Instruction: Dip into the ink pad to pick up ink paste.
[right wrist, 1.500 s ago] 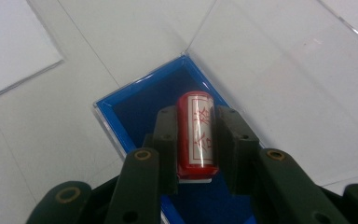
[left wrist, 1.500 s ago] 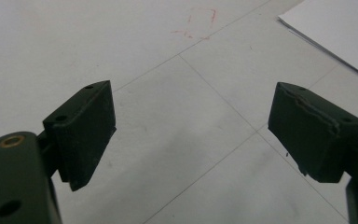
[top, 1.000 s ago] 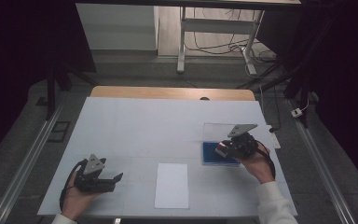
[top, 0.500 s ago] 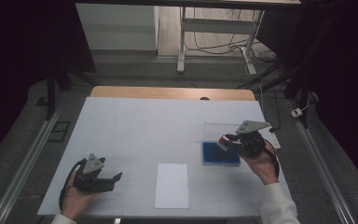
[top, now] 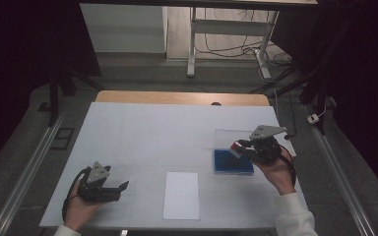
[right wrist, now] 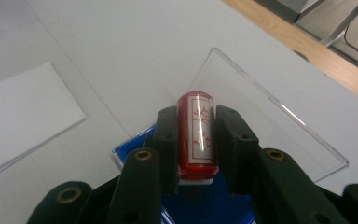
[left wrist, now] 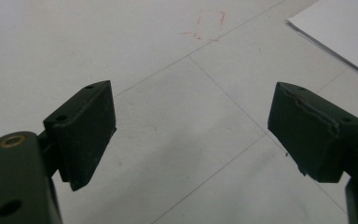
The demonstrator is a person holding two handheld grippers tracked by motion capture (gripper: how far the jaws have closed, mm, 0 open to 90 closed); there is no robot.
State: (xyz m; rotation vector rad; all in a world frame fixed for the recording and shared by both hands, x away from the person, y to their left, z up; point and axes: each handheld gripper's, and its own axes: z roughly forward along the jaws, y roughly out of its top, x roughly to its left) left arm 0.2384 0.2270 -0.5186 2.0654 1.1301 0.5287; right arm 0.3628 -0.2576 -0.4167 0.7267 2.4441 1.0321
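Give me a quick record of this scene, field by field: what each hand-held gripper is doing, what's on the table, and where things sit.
right hand-held gripper: shut on the red stamp, held above the blue ink pad
left hand-held gripper: open, nothing between its jaws, low over the table
blue ink pad: on the table's right side, under the stamp
clear lid: lying flat just beyond the ink pad
white paper: flat near the front edge, between the two hands

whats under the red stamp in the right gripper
The blue ink pad lies under the red stamp, held in the right gripper. The jaws and stamp cover most of the pad, so its middle is hidden.
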